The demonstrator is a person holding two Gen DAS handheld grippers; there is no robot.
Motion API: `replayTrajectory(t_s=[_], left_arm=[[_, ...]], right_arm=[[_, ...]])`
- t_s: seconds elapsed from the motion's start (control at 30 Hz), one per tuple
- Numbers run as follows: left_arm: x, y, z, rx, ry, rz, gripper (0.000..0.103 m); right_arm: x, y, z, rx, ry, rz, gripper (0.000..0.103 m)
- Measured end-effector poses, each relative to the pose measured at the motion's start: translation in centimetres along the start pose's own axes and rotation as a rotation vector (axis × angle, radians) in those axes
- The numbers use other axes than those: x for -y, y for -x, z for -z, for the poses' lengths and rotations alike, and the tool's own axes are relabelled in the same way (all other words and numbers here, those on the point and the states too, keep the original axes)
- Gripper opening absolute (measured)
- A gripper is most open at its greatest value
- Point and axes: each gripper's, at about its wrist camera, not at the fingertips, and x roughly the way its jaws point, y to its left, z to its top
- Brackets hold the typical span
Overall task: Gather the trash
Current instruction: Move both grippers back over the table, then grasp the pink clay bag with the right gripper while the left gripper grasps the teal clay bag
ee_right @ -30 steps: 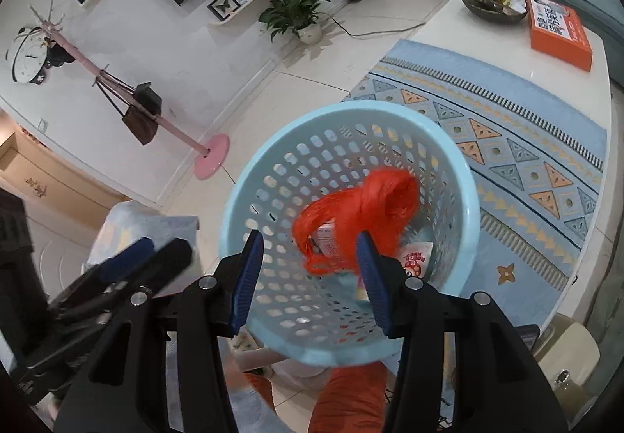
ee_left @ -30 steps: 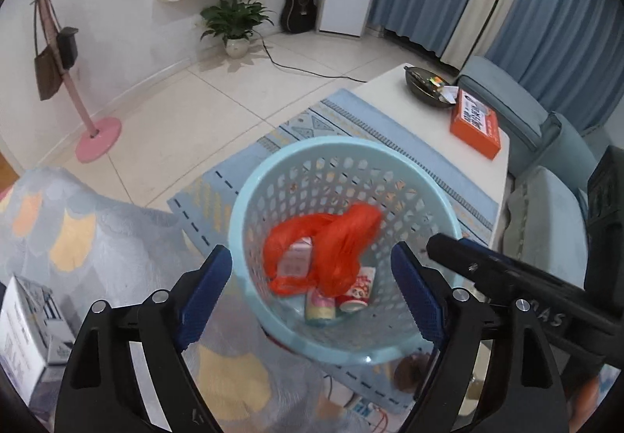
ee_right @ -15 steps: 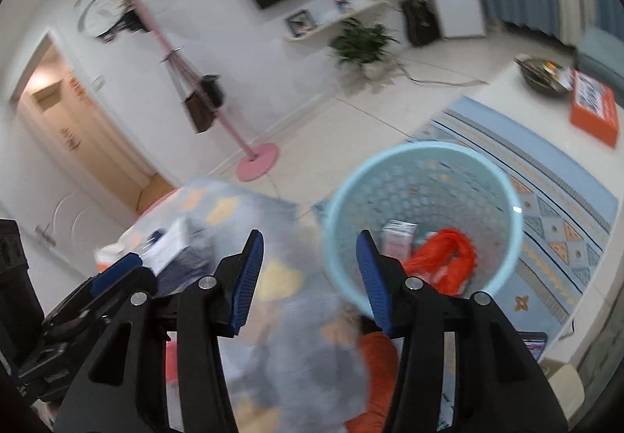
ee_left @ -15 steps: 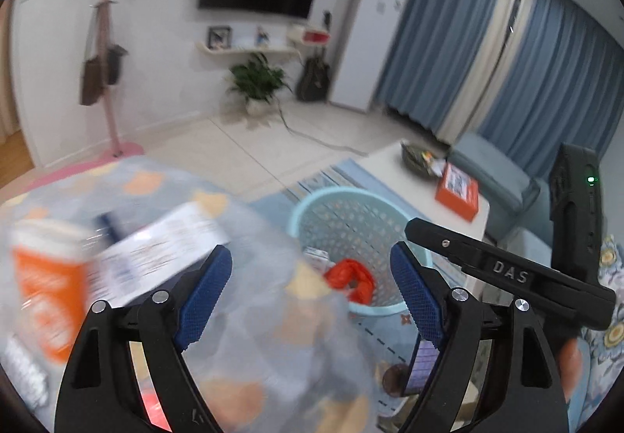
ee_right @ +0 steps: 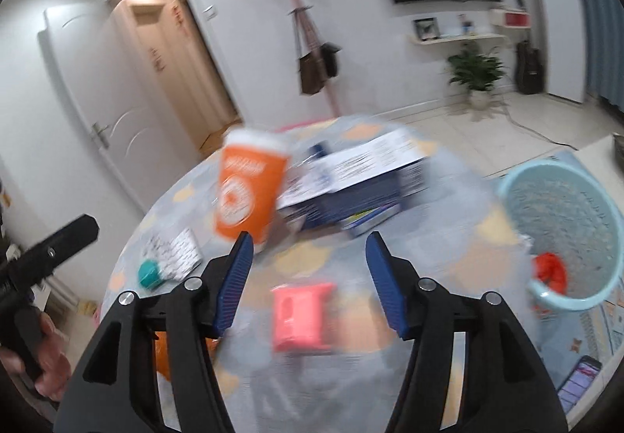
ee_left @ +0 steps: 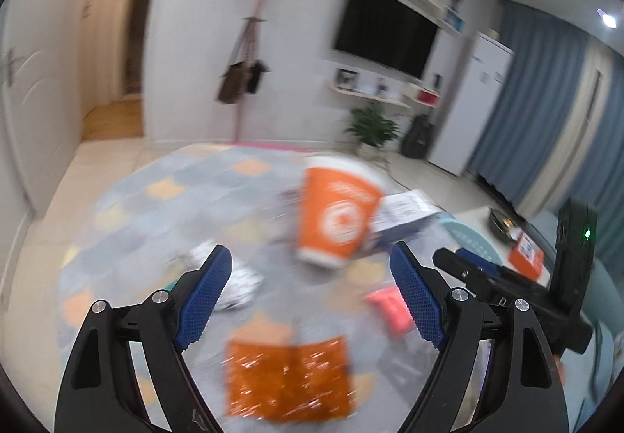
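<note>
Both views are motion-blurred. On the round table (ee_left: 128, 207) (ee_right: 175, 199) lie an orange paper cup (ee_left: 337, 214) (ee_right: 247, 191), a pink packet (ee_left: 390, 306) (ee_right: 302, 316), a shiny orange wrapper (ee_left: 286, 382), a crumpled white wrapper (ee_left: 238, 285) (ee_right: 173, 251) and a teal ball (ee_right: 150, 273). My left gripper (ee_left: 312, 298) is open and empty above the orange wrapper. My right gripper (ee_right: 310, 279) is open and empty just above the pink packet. The light-blue trash basket (ee_right: 565, 230) (ee_left: 472, 242) stands on the floor to the right, holding a red bag (ee_right: 550, 269).
A white and dark blue box (ee_right: 358, 175) (ee_left: 401, 218) lies behind the cup. A pink coat stand with bags (ee_right: 316, 59) is behind the table. A phone (ee_right: 581, 382) lies on the rug. A low white table with an orange box (ee_left: 526, 257) is far right.
Both grippers have swung up and left, from over the basket to over the table. The red bag now lies in the basket. The right gripper has opened wider.
</note>
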Motion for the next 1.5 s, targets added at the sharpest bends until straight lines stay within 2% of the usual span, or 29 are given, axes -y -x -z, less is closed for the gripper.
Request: replayTrajectory(t_s=[0.17,0.37,0.6,0.8,0.93,1.0,1.13,1.3,1.4,1.5], left_arm=[[-4.0,1.8,0.8,0.001,0.072,-0.064,0.081],[-7.3,3.9,1.2,0.026,0.124,-0.086,0.080],[-8.1,4.3,1.7,0.037,0.138,-0.072,0.080],[-9.0,3.6,2.4,0.005,0.145,-0.078,0.080],[-9.8,2.0,3.0,-0.047,0.174,-0.052,0.080],[-9.9,1.3,3.3,-0.063,0.176,-0.031,0.077],[-11.0,0.2,3.3,-0.081,0.189,0.046,0.076],[-13.7,-1.1,3.2,-0.121,0.228,0.131,0.076],[-13.9,-2.3,3.1,-0.162,0.197,0.126,0.076],[-12.9,-3.6,2.8,-0.201,0.137,0.168,0.076]], right_arm=[[-2.5,-2.4,1.3,-0.045,0.038,0.020,0.057],[-3.6,-2.8,1.3,-0.047,0.044,0.014,0.057],[-3.4,-2.1,1.2,-0.024,0.052,0.028,0.064],[-2.9,-2.9,1.8,-0.073,0.028,0.051,0.069],[-2.2,-4.1,2.6,-0.143,0.020,0.083,0.069],[-1.9,-4.3,2.9,-0.164,0.019,0.087,0.069],[-1.5,-3.6,3.3,-0.186,0.021,0.087,0.069],[-1.5,-2.5,3.9,-0.198,0.071,0.130,0.074],[-1.3,-2.4,3.8,-0.199,0.072,0.135,0.075],[-1.2,-2.8,3.7,-0.211,0.064,0.123,0.076]])
